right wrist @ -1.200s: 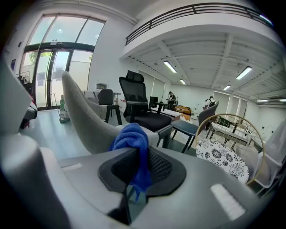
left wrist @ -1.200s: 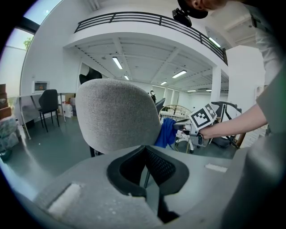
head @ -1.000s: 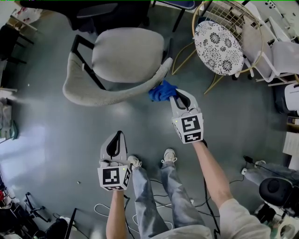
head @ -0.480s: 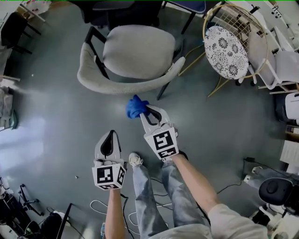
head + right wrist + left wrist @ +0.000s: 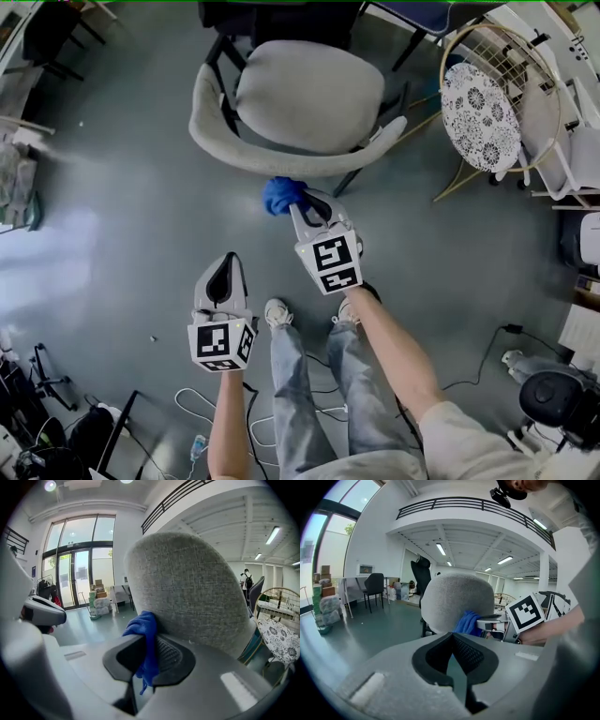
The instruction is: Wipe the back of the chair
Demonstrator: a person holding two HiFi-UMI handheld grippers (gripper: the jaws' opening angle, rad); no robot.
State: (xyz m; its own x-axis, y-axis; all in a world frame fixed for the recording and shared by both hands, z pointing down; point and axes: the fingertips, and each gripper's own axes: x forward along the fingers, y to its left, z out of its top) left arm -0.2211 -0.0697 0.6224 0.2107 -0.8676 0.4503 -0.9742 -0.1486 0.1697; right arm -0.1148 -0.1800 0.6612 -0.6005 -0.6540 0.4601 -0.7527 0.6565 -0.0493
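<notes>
A blue cloth (image 5: 279, 194) is clamped in the right tool (image 5: 300, 201) and pressed against the chair back (image 5: 328, 164); the left tool (image 5: 225, 262), closed and empty, is held apart.

— What is everything being carried by?
— By a glossy grey-green floor (image 5: 122, 187). Light is being reflected off it at the left edge of the frame.
— What is being borne on it toward the top?
— A grey padded chair (image 5: 309, 94) is being held up on dark legs at upper middle. A round wire-framed chair (image 5: 492, 103) with a patterned cushion is being supported at upper right, near it. A dark chair (image 5: 52, 33) is being carried in the upper left corner.
— And lower down?
— A pair of light shoes (image 5: 275, 314) is being planted at centre, below the grey chair. Thin cables (image 5: 192, 410) are being trailed across the lower left.
</notes>
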